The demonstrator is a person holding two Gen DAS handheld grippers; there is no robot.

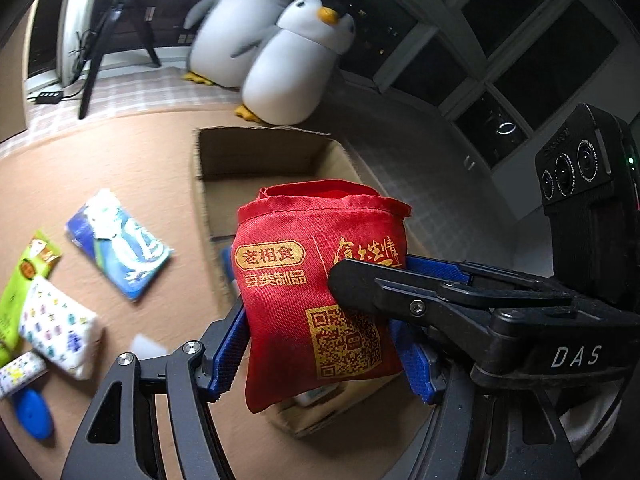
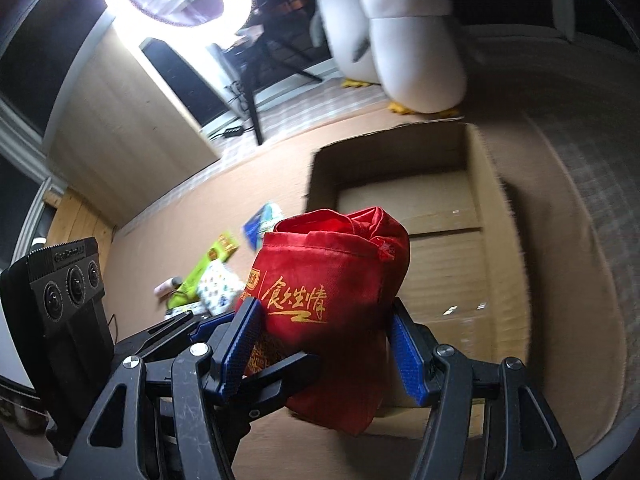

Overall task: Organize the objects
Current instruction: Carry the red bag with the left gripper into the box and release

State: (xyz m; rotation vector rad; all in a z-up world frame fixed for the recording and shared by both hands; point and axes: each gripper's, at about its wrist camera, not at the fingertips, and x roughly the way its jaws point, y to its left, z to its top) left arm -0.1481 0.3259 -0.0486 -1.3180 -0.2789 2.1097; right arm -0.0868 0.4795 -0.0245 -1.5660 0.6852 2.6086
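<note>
While clamped (both tongs (image 1: 324, 344) (image 2: 324, 344)): red pouch (image 1: 312, 280).

Red cloth drawstring pouch (image 1: 316, 288) stood upright between the blue pads of the left gripper (image 1: 324, 320), mouth up and slightly gathered, gold characters and a QR code printed on its front. The right gripper (image 2: 324, 344) also bracketed the pouch (image 2: 336, 304) from its other side. Open cardboard box (image 1: 264, 160) sat just beyond and below the pouch, flaps up, interior mostly bare. Left of the left gripper, on the tan surface: blue-and-white packet (image 1: 120, 244) lying flat, green packet (image 1: 24, 280), white patterned tissue pack (image 1: 60, 332), small patterned tube (image 1: 20, 372) and blue oval item (image 1: 34, 414), clustered close together.
</note>
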